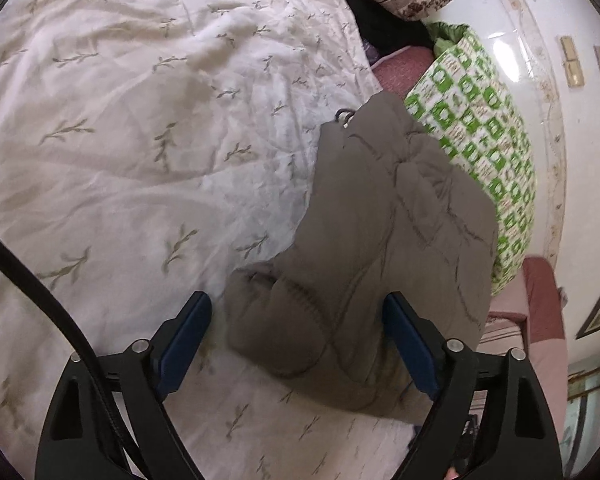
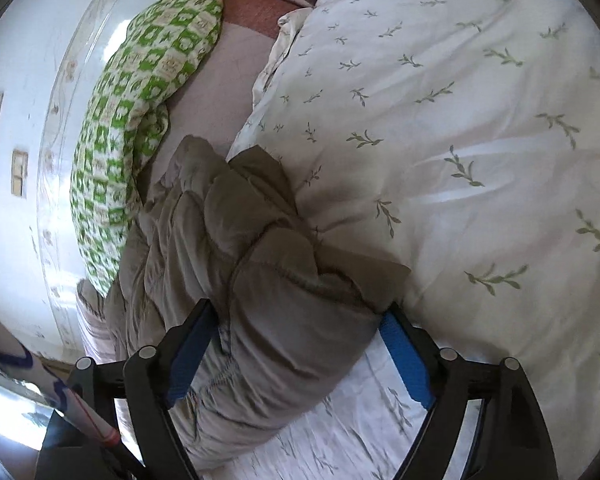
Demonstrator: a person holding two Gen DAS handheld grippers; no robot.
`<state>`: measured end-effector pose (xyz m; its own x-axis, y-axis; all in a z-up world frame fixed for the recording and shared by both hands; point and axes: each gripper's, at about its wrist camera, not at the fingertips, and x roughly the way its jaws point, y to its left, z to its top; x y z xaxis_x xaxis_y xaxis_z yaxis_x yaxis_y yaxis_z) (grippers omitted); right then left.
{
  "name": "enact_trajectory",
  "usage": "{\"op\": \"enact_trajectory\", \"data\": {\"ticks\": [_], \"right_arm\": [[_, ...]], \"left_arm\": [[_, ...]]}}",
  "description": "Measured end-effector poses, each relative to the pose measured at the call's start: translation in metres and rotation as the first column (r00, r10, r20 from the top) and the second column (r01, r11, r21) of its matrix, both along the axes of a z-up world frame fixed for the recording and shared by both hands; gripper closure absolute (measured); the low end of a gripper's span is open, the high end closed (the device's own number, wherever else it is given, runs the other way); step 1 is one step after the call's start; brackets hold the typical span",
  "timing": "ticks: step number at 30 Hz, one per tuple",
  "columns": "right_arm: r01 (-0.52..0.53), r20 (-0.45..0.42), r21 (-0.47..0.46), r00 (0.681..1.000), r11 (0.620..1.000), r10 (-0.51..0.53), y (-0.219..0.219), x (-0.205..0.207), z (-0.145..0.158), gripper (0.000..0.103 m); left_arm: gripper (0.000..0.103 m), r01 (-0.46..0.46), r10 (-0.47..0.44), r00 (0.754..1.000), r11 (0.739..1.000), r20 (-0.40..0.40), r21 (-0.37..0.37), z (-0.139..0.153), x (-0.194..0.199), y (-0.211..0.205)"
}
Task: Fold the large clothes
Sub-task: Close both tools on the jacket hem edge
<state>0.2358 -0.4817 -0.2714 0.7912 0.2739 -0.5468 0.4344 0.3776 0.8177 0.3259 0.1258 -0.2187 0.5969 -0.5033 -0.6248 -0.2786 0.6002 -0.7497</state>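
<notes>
Bedding carries one padded brown jacket, one green checked pillow. Left gripper gapes wide, holding nothing; right gripper likewise straddles jacket folds.

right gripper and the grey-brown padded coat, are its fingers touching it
Touching. The right wrist view shows the right gripper wide open astride the bunched coat, with the padded fabric pressed against the inner faces of both blue fingers.

Grey-brown quilted padded garment, bunched into a thick, puffy, creased bundle. Lies on white leaf-print bedding, near the bed's edge, just beside a green-and-white checked cushion. Small dark loop at far end.
</notes>
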Motion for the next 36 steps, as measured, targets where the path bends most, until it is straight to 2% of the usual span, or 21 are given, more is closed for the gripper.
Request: {"op": "enact_trajectory", "data": {"ticks": [3,5,6,7,8,10,12,13,14,17,18,21,24,28,34,36], "right_arm": [[-0.018,0.020,-0.046,1.000,0.999,0.019,0.004,0.011,0.002,0.009],[-0.042,0.024,-0.079,0.999,0.996,0.044,0.006,0.019,0.002,0.010],[-0.049,0.025,-0.092,0.998,0.995,0.052,0.007,0.022,0.003,0.014],[-0.059,0.025,-0.102,0.998,0.993,0.062,0.007,0.025,0.004,0.023],[-0.068,0.024,-0.106,0.997,0.992,0.071,0.007,0.026,0.004,0.028],[-0.084,0.024,-0.116,0.996,0.990,0.088,0.007,0.028,0.006,0.047],[-0.106,0.006,-0.197,0.994,0.975,0.109,0.013,0.029,0.018,0.053],[-0.118,-0.015,-0.293,0.993,0.949,0.119,0.022,0.031,0.031,0.055],[-0.125,-0.030,-0.351,0.992,0.928,0.123,0.028,0.032,0.037,0.056],[-0.149,-0.075,-0.557,0.989,0.817,0.129,0.054,0.034,0.059,0.060],[-0.154,-0.084,-0.591,0.988,0.792,0.129,0.059,0.034,0.063,0.061],[-0.164,-0.095,-0.631,0.986,0.758,0.134,0.062,0.035,0.066,0.062],[-0.174,-0.106,-0.662,0.985,0.729,0.140,0.066,0.034,0.069,0.064],[-0.180,-0.106,-0.726,0.983,0.663,0.151,0.076,0.033,0.080,0.066],[-0.185,-0.097,-0.756,0.980,0.627,0.172,0.083,0.025,0.094,0.067],[-0.183,-0.092,-0.758,0.980,0.627,0.175,0.084,0.021,0.098,0.068]], "left_arm": [[0.013,-0.002,0.002,0.999,1.000,0.032,-0.006,-0.003,0.007,-0.005],[0.013,0.001,-0.003,0.998,1.000,0.056,0.025,-0.002,0.011,-0.013],[0.013,0.013,-0.016,0.998,0.999,0.063,0.051,-0.001,0.014,-0.018],[0.014,0.021,-0.026,0.997,0.998,0.071,0.066,0.000,0.015,-0.021],[0.017,0.022,-0.030,0.996,0.995,0.084,0.100,0.002,0.016,-0.025],[0.033,0.030,-0.048,0.994,0.984,0.096,0.176,0.009,0.017,-0.032],[0.045,0.034,-0.077,0.988,0.954,0.133,0.297,0.024,0.017,-0.041],[0.050,0.041,-0.103,0.984,0.927,0.147,0.373,0.032,0.016,-0.048],[0.051,0.039,-0.118,0.980,0.902,0.160,0.430,0.039,0.014,-0.054],[0.052,0.033,-0.138,0.977,0.855,0.165,0.518,0.045,0.011,-0.064],[0.052,0.032,-0.139,0.976,0.852,0.168,0.522,0.045,0.011,-0.063],[0.053,0.032,-0.139,0.976,0.855,0.170,0.518,0.045,0.012,-0.063],[0.053,0.029,-0.147,0.973,0.839,0.175,0.543,0.047,0.012,-0.066],[0.055,0.022,-0.151,0.971,0.829,0.187,0.558,0.053,0.011,-0.067],[0.056,0.011,-0.157,0.967,0.811,0.200,0.585,0.063,0.004,-0.069],[0.057,0.009,-0.159,0.966,0.812,0.206,0.583,0.068,0.001,-0.069]]}}
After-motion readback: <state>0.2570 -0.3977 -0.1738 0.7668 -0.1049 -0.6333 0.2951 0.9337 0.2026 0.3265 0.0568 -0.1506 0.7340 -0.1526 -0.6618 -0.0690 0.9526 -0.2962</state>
